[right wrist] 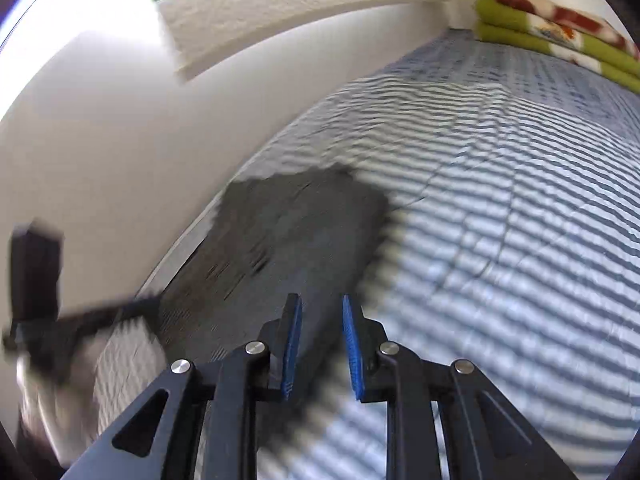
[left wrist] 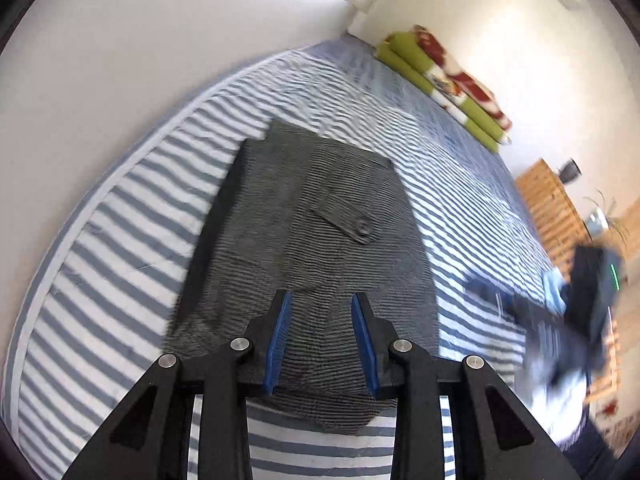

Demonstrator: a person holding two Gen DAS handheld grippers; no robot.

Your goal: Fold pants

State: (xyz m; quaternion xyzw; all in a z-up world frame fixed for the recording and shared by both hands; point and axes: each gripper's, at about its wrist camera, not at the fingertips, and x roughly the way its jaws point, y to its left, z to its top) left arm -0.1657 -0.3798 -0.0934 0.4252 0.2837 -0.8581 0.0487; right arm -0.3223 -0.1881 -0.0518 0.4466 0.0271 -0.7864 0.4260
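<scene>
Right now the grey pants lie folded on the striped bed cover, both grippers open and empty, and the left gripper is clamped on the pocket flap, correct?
Not quite. In the left wrist view the left gripper is open above the pants, clear of the pocket flap. The rest holds: right gripper open, striped bed cover underneath.

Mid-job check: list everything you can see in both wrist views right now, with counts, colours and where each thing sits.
pants: one, dark grey, folded flat on the bed near the wall, flap pocket with button facing up
bed cover: one, blue and white stripes, under the pants
blankets: stack, green with red and white pattern, far end of the bed by the wall
wall: white, along the bed
wooden furniture: one, light brown, beyond the bed, blurred
left gripper: black with blue pads, open, over the pants' near edge
right gripper: black with blue pads, open, empty, at the pants' near end
</scene>
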